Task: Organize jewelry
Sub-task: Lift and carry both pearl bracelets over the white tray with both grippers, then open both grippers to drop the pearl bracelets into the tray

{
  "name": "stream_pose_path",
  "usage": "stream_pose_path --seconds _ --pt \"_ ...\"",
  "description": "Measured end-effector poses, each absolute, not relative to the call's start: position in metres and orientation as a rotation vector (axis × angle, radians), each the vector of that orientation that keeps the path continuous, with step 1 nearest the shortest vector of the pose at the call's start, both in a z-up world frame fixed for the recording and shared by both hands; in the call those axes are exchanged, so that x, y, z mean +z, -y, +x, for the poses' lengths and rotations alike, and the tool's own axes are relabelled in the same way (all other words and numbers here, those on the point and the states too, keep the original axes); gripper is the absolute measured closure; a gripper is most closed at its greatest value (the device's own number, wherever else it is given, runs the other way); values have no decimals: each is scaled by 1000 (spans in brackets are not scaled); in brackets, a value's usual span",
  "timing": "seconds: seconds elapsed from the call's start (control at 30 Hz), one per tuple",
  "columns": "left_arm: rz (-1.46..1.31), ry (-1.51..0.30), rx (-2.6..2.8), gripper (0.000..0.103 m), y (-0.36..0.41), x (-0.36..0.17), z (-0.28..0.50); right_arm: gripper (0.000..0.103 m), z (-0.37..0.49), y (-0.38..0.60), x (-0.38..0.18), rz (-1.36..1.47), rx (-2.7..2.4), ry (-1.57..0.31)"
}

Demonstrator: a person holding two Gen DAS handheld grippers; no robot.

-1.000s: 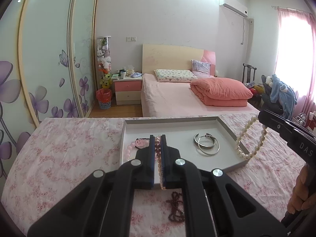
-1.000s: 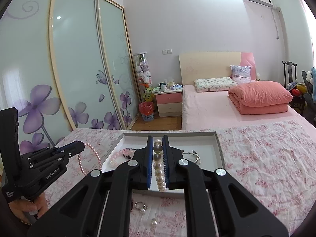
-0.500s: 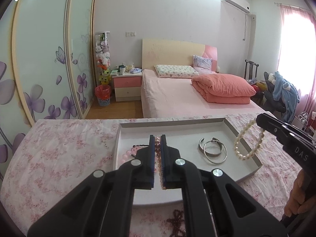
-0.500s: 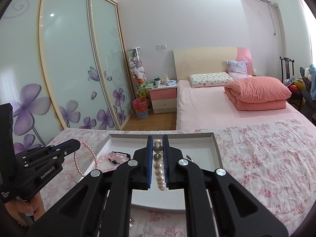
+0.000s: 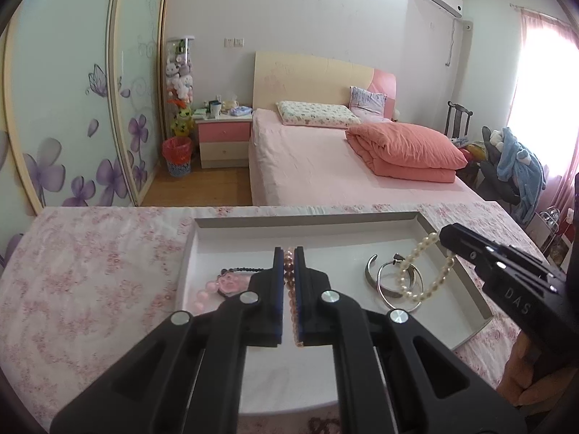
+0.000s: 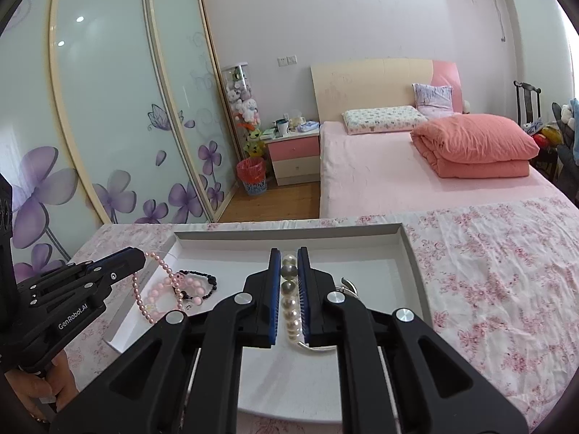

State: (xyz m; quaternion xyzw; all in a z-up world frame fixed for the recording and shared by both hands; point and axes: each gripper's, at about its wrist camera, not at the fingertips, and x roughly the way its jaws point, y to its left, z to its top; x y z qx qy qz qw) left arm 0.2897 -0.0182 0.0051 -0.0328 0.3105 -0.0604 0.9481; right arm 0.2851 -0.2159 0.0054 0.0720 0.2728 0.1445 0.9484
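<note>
White pearl bracelet (image 6: 290, 298) lengthwise between right tongs (image 6: 288, 253)

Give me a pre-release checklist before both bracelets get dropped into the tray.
1. Left gripper shut on the pink bead bracelet: ok.
2. Right gripper shut on the white pearl bracelet: ok.
3. Both bracelets hang over the tray, inside its walls: ok.
4. Bare tray floor under the pearl bracelet: not ok, it dangles over the silver bangles.
5. Bare tray floor under the pink bead bracelet: not ok, it hangs over the pink charm bracelet.
6. Bracelets low enough to lay down gently: cannot tell.
</note>
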Motion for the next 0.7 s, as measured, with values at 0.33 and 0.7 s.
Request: stream_pose_path --seconds 0.33,0.7 --pt "-77 -684 -131 95 20 -15 310 71 287 223 -5 147 263 -576" --pt "-94 -702 -83 90 4 -22 308 71 278 223 -10 129 270 -588"
